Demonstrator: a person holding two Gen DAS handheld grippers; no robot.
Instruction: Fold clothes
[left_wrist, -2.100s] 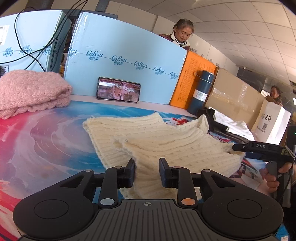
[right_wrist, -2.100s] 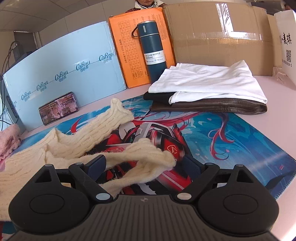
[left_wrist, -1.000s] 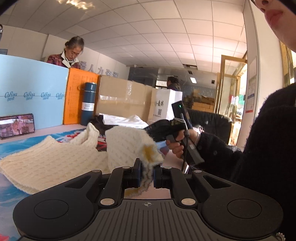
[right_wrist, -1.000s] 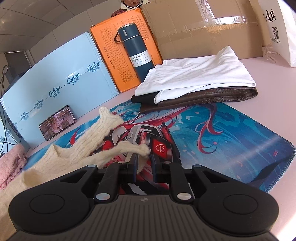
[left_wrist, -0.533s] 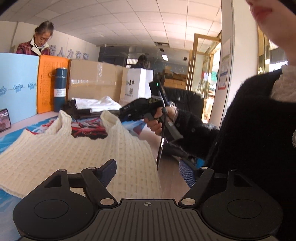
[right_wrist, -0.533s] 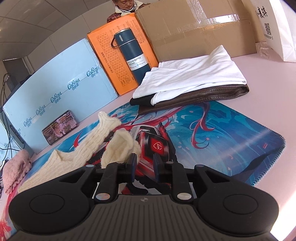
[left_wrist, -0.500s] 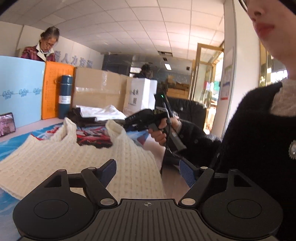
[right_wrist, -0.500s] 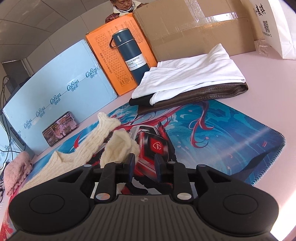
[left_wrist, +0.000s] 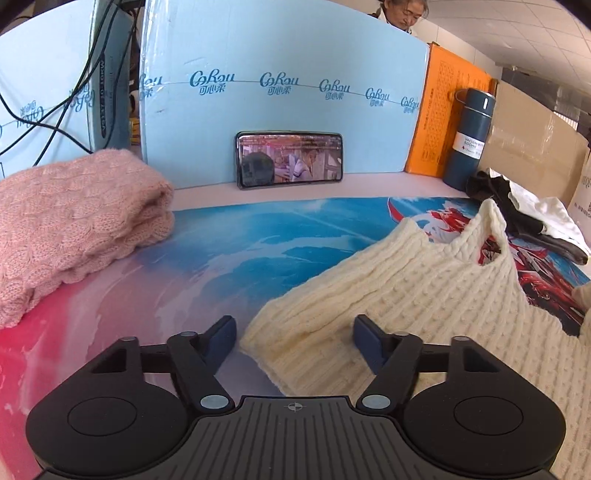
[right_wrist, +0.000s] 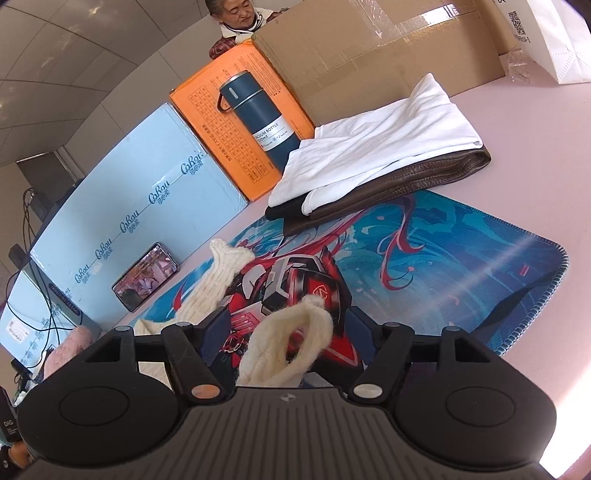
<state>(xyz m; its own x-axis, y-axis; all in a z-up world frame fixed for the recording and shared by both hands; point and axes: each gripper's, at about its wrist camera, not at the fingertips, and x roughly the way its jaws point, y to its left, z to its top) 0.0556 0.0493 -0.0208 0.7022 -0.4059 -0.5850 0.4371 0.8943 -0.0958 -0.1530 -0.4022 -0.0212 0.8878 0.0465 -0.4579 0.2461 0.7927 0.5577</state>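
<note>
Cream cable-knit sweater (left_wrist: 406, 295) lies spread on the printed blue-and-red mat (left_wrist: 258, 236) covering the table, its near corner between the wide-open fingers of the left tool (left_wrist: 293, 334), which grips nothing. The right tool (right_wrist: 282, 328) is likewise spread wide; a loop of the same cream knit (right_wrist: 284, 343), apparently a strap or sleeve end, arches up between its fingers without being pinched. Both tools seem placed for a fresh hold, so the step in hand looks like gripping for the next fold. Next, each tool would need to close on its edge of knit, then lift and carry it over the body of the sweater. A folded pink knit (left_wrist: 74, 221) sits at the left; a white and brown folded pile (right_wrist: 384, 155) sits well apart behind.
</note>
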